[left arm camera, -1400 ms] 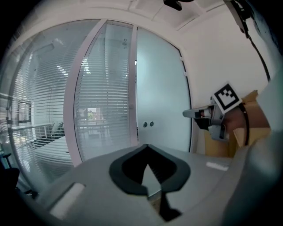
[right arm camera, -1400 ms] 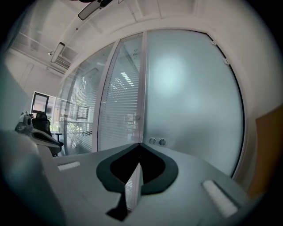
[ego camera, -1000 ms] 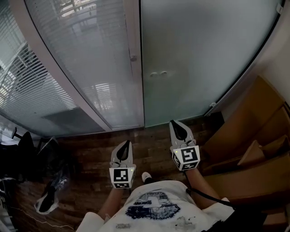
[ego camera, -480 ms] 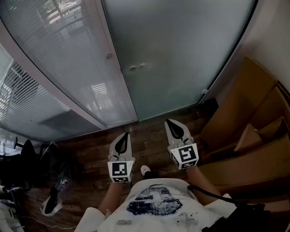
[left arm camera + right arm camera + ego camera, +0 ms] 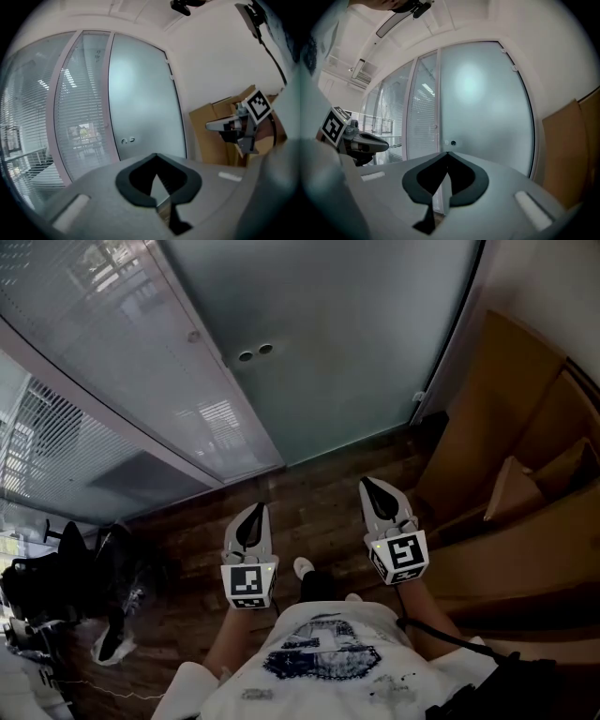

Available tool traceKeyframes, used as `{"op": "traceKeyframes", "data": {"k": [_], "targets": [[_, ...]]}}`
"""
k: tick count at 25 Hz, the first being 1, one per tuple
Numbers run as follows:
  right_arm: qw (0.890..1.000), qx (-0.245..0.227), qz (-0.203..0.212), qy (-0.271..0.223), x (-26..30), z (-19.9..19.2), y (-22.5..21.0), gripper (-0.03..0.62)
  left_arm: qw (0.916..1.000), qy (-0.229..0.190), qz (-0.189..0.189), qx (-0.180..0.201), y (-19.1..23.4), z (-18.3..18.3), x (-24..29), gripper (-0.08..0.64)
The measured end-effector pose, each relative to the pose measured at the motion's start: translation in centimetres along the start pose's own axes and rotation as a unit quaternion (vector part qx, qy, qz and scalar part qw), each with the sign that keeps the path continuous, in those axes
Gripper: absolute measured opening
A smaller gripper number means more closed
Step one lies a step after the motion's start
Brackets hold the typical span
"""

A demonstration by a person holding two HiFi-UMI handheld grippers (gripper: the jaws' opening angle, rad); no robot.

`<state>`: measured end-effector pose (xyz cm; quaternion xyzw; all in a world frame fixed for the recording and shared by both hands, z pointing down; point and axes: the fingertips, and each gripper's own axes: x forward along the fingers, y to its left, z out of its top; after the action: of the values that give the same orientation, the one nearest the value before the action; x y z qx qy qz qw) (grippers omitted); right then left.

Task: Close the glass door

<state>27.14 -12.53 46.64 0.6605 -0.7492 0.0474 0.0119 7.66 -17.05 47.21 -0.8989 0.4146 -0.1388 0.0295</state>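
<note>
The frosted glass door (image 5: 347,343) stands ahead of me, its edge flush with the pale frame on its left. Two round fittings (image 5: 255,352) sit near that edge. My left gripper (image 5: 255,512) is shut and holds nothing, hovering over the wood floor well short of the door. My right gripper (image 5: 370,486) is also shut and empty, level with the left and apart from the door. In the left gripper view the door (image 5: 145,108) fills the middle beyond the closed jaws of the left gripper (image 5: 156,156). The right gripper view shows the door (image 5: 487,108) past the right gripper (image 5: 447,153).
Brown cardboard boxes (image 5: 525,474) are stacked against the wall at the right. A glass partition with blinds (image 5: 84,381) runs off to the left. A dark chair and bags (image 5: 56,568) stand at the lower left. My shoe (image 5: 302,567) shows on the wood floor (image 5: 319,484).
In the head view the door and its fittings have slid up and to the left, with more floor now showing before it. Both grippers stay shut and empty.
</note>
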Motion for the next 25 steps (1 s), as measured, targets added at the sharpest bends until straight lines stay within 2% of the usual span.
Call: {"op": "traceKeyframes", "data": {"k": [5, 14, 19, 25], "targets": [[1.0, 0.006, 0.015, -0.003, -3.9, -1.2, 0.0, 0.008, 0.9999, -0.009, 0.007, 0.012, -4.0, 0.3, -2.5, 0.002], [0.998, 0.001, 0.057, -0.005, -10.2, -2.1, 1.8, 0.008, 0.9988, -0.012, 0.047, 0.003, -8.7, 0.1, -8.2, 0.002], [0.997, 0.002, 0.076, 0.001, -11.8, -2.7, 2.6, 0.008, 0.9977, -0.007, 0.068, 0.002, -9.4, -0.2, -10.4, 0.002], [0.996, 0.0, 0.089, 0.011, -12.6, -3.3, 4.1, 0.006, 0.9971, -0.004, 0.076, -0.004, -9.7, -0.7, -12.6, 0.002]]}}
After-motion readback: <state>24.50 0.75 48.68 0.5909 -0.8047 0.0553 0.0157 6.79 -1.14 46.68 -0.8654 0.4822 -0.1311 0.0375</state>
